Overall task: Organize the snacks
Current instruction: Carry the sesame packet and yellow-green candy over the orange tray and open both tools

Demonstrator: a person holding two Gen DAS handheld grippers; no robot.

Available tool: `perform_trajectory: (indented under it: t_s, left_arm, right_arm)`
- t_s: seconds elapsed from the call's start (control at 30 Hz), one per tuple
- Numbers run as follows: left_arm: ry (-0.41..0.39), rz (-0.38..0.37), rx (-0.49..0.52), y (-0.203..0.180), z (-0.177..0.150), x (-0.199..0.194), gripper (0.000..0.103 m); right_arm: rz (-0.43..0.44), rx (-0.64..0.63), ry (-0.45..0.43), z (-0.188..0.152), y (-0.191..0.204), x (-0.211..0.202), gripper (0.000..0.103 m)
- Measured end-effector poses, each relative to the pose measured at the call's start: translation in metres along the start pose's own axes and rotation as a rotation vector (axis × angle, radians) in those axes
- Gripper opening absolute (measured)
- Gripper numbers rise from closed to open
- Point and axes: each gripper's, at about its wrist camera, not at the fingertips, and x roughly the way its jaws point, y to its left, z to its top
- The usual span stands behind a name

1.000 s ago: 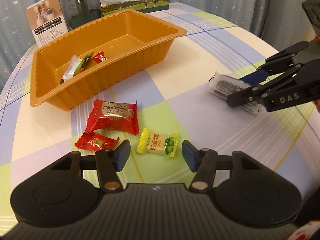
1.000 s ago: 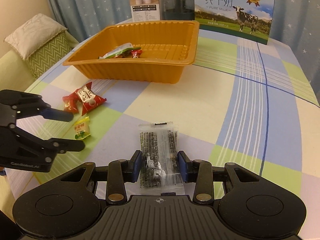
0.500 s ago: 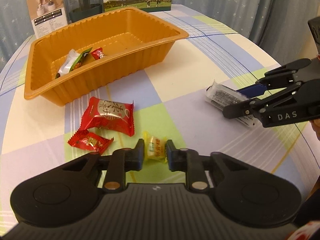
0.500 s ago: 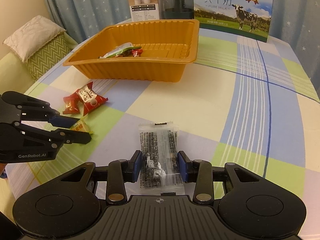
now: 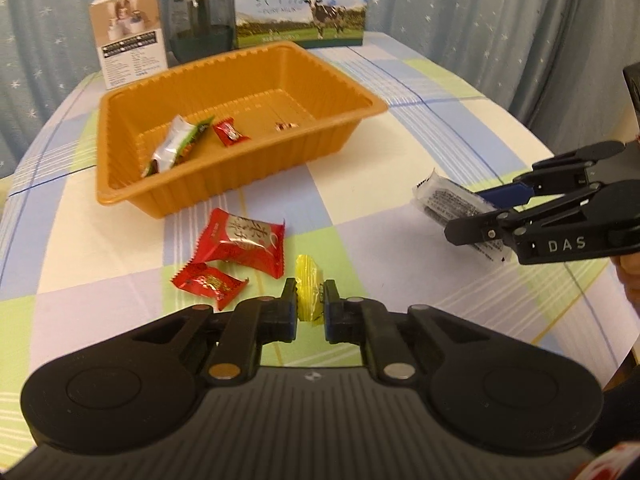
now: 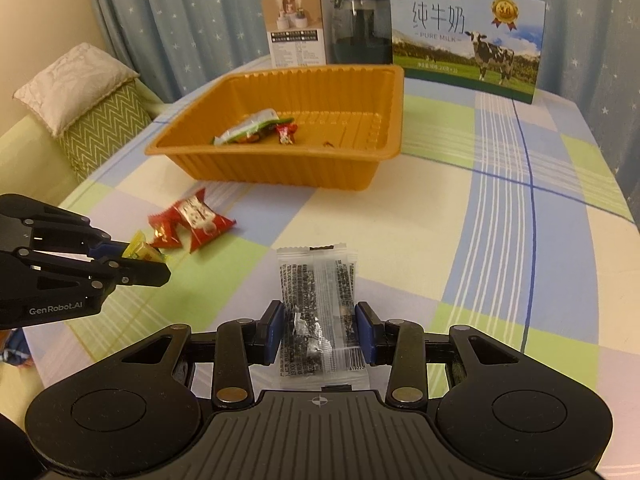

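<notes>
My left gripper (image 5: 310, 307) is shut on a yellow candy (image 5: 309, 289) and holds it just above the table; it also shows in the right wrist view (image 6: 144, 254). My right gripper (image 6: 319, 328) is shut on a clear packet of dark snack (image 6: 320, 312), lifted off the table; the packet also shows in the left wrist view (image 5: 452, 204). Two red candies (image 5: 240, 246) (image 5: 208, 283) lie on the table in front of the orange tray (image 5: 120, 200). The tray holds a silver-green packet (image 5: 174, 146), a red candy (image 5: 228, 134) and a small wrapper (image 5: 286, 125).
At the table's far edge stand a milk carton box (image 6: 466, 36), a dark jar (image 6: 362, 28) and a small white box (image 6: 296, 32). A cushioned sofa (image 6: 76, 92) sits left of the table. Blue curtains hang behind.
My left gripper closed on the yellow candy and raised it off the table. My right gripper has lifted slightly with the clear packet still in it.
</notes>
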Motion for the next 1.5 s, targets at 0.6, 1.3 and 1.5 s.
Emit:
perform_trajectory:
  t_s: [0.6,1.3,1.5]
  left_arm:
    - [-0.028,0.068,-0.141,0.006,0.014,-0.039,0.010]
    - [-0.085,0.101,-0.155,0.013,0.066,-0.043,0.010]
    - [-0.097,0.107,-0.147,0.023,0.085,-0.039,0.010]
  right_arm:
    - [-0.003,-0.010,-0.040,0.029,0.014,-0.030,0.039]
    - [-0.016,-0.046,-0.061,0.079,0.022,-0.029,0.039]
    - [-0.020,-0.062,-0.064,0.100,0.019,-0.019,0.039]
